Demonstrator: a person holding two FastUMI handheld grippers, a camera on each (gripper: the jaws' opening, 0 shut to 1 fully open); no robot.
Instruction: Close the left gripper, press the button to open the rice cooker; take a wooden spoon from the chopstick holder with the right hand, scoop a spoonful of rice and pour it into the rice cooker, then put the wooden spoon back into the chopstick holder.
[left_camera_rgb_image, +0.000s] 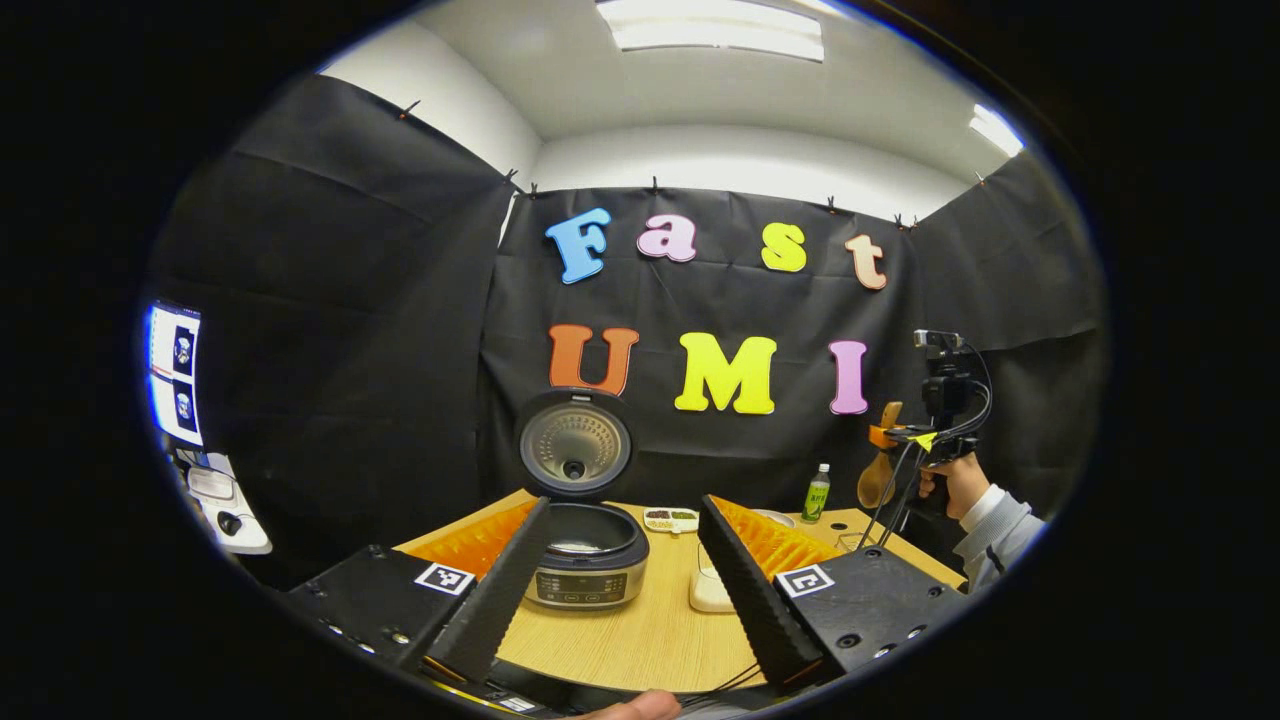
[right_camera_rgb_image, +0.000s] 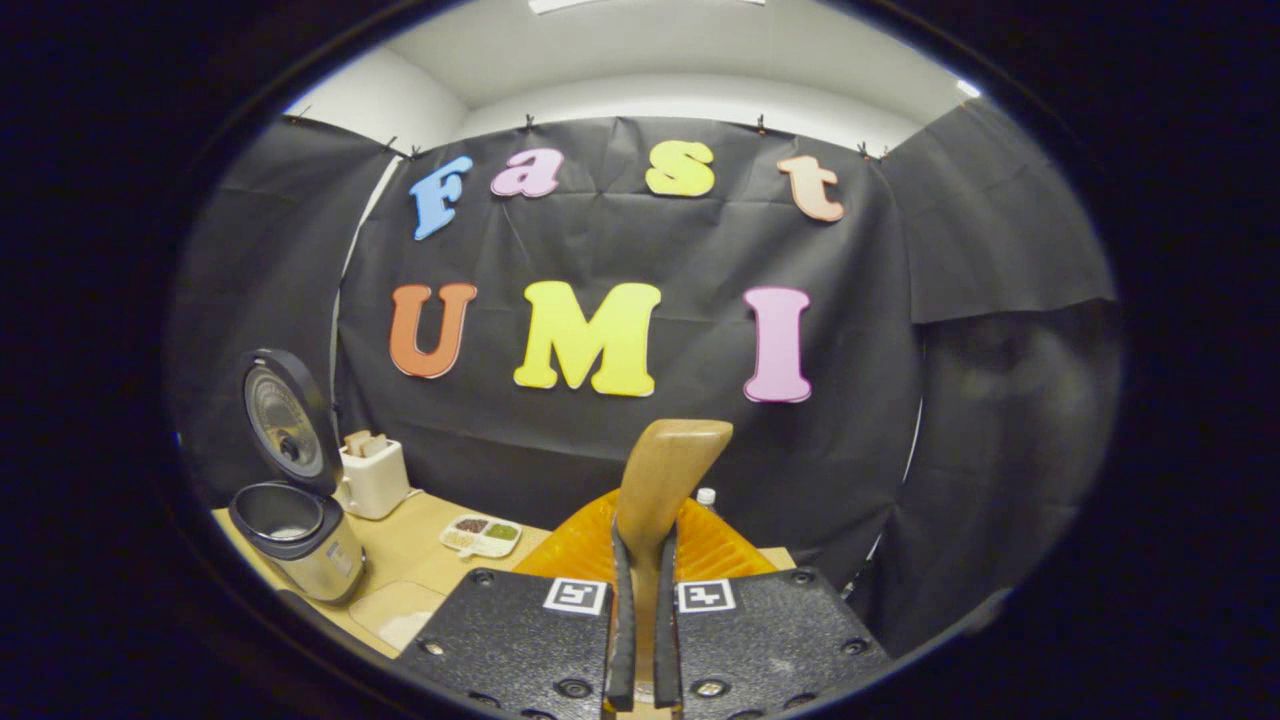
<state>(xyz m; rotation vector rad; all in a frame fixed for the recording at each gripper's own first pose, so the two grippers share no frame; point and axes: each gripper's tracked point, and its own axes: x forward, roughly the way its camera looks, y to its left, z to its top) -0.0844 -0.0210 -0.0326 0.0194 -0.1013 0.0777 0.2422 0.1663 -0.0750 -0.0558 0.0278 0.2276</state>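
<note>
Right gripper (right_camera_rgb_image: 640, 620) pinches the wooden spoon (right_camera_rgb_image: 660, 480) handle, bowl end upright above its fingers. Left gripper (left_camera_rgb_image: 625, 590) fingers spread wide; rice cooker (left_camera_rgb_image: 590, 560), lid (left_camera_rgb_image: 575, 443) raised, sits on the table (left_camera_rgb_image: 650, 640) between them.

Your left gripper (left_camera_rgb_image: 622, 590) carries two black boxy housings with round screws and a square black-and-white marker on each, plus ribbed orange panels inside. Your right gripper (right_camera_rgb_image: 640, 640) has the same marked, screwed housings. Seen from the left gripper view, black cables hang beneath it, and your sleeve (left_camera_rgb_image: 1000, 535) is grey over a white cuff.
</note>
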